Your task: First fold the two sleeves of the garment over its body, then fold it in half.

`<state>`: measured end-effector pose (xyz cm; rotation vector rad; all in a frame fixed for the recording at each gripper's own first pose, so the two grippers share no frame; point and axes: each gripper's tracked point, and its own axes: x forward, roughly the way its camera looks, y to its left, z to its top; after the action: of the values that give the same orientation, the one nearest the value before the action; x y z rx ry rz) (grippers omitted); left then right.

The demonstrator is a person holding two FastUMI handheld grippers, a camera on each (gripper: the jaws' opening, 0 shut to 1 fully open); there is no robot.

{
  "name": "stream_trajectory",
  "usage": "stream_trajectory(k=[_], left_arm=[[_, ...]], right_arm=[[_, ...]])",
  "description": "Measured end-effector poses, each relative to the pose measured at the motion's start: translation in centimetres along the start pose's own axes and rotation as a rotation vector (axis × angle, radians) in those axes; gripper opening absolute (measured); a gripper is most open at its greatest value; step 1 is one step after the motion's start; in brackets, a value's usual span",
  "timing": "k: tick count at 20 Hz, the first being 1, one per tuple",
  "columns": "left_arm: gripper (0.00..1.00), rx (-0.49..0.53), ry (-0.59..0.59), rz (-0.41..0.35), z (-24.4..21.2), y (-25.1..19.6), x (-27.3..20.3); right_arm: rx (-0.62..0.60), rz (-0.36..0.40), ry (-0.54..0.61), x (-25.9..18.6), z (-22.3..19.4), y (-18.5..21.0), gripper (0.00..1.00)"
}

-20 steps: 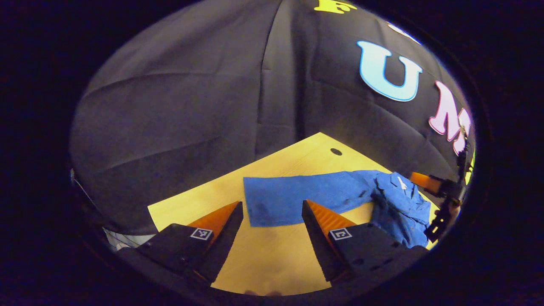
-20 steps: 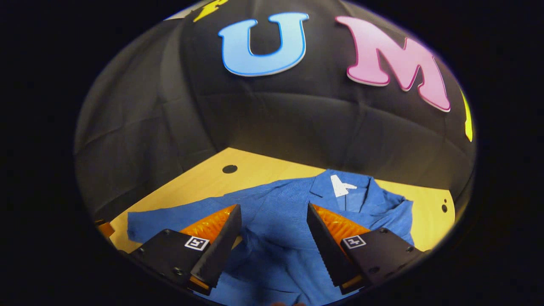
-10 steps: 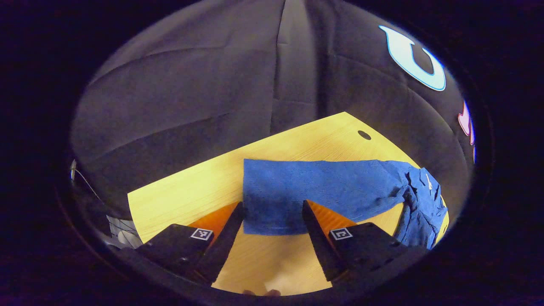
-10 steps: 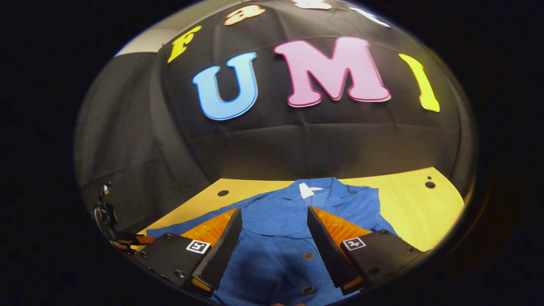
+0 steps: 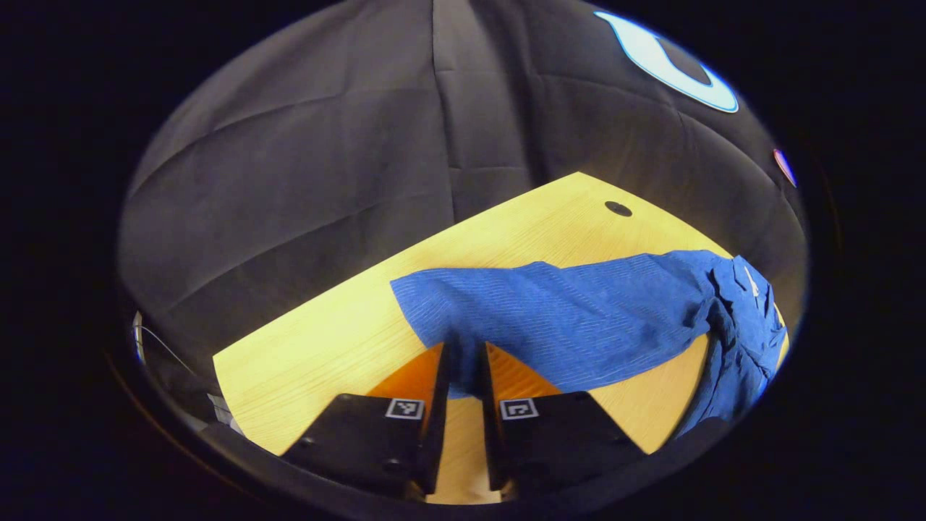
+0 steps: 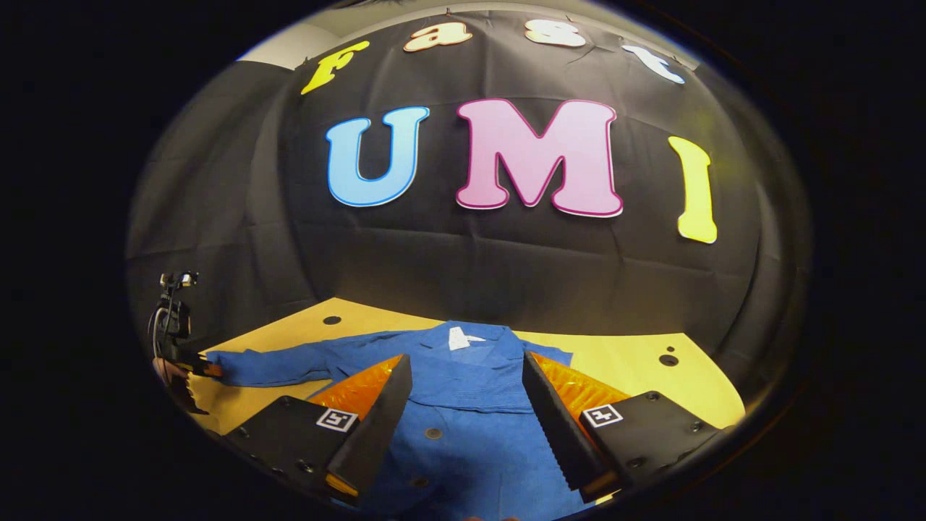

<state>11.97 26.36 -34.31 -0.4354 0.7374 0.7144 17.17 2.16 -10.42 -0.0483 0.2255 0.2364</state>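
Half a second ago our left gripper (image 5: 463, 358) stood spread over the sleeve (image 5: 571, 318) end; now its jaws are clenched on the cuff, and the cloth there has lifted into a ridge. The shirt (image 6: 463, 405) lies flat on the bench (image 6: 636, 362), collar toward the wall. Our right gripper (image 6: 463, 405) hangs over the shirt's body, jaws released. We judge the first sleeve fold is starting: the cuff can be carried over the body.

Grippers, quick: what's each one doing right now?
Left gripper: shut on the blue shirt sleeve.
Right gripper: open, holding nothing, above the blue shirt body.
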Motion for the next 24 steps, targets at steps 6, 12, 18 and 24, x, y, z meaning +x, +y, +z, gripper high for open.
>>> stream_trajectory(k=[6,12,18,24], left_arm=[[0.00,-0.063,0.022,-0.059,1.7,-0.6,-0.5],[0.00,0.035,-0.119,-0.250,8.1,-11.7,-5.2],[0.00,0.235,-0.276,-0.606,9.9,-32.6,-12.8],[0.00,0.406,-0.211,-0.830,0.6,-49.7,-16.6]], right_arm=[[0.028,-0.090,0.009,0.7,-0.2,-4.4,0.97],[-0.003,-0.143,0.046,0.5,-1.2,-7.3,0.97],[-0.022,-0.223,0.063,-0.6,-2.1,-11.8,0.98],[0.010,-0.326,0.098,-3.0,-3.6,-17.8,1.00]])
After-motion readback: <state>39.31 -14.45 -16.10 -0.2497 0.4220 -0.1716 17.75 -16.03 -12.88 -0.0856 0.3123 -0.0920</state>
